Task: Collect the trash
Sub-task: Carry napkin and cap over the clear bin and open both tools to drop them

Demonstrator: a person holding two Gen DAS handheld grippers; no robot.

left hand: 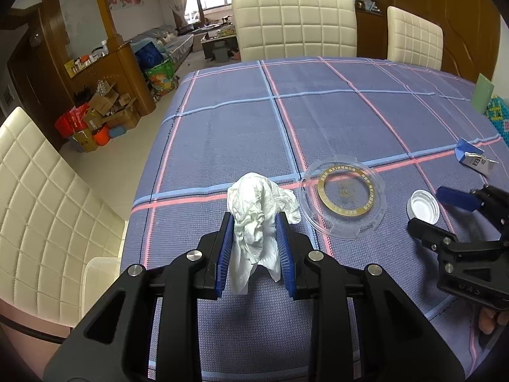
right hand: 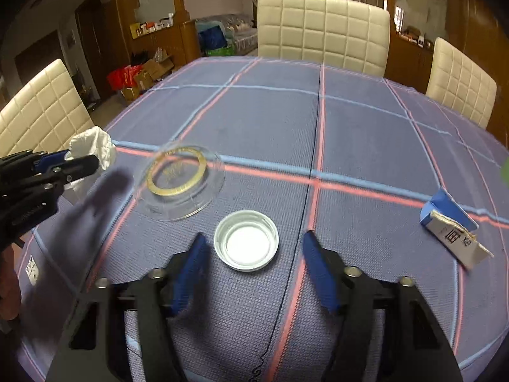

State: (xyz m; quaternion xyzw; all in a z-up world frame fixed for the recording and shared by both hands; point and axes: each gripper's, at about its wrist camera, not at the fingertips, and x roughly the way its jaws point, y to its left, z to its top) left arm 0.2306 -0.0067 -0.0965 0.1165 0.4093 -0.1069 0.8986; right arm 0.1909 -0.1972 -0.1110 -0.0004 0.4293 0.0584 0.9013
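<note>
My left gripper (left hand: 254, 221) is shut on a crumpled white tissue (left hand: 258, 203), held a little above the blue checked tablecloth; the tissue (right hand: 94, 148) also shows at the left in the right wrist view. A clear plastic lid with a gold ring (left hand: 343, 196) lies flat just right of it. A small white cap (right hand: 246, 243) lies upside down on the cloth, straight ahead of my right gripper (right hand: 253, 242), which stands open with its blue pads on either side, apart from the cap. A torn blue and white carton (right hand: 451, 227) lies further right.
Cream padded chairs (left hand: 294, 24) stand at the far side and at the left (left hand: 41, 203) of the table (left hand: 318, 121). A clear plastic bin (left hand: 100, 273) sits by the table's left edge. Boxes and bags (left hand: 95, 121) clutter the floor beyond.
</note>
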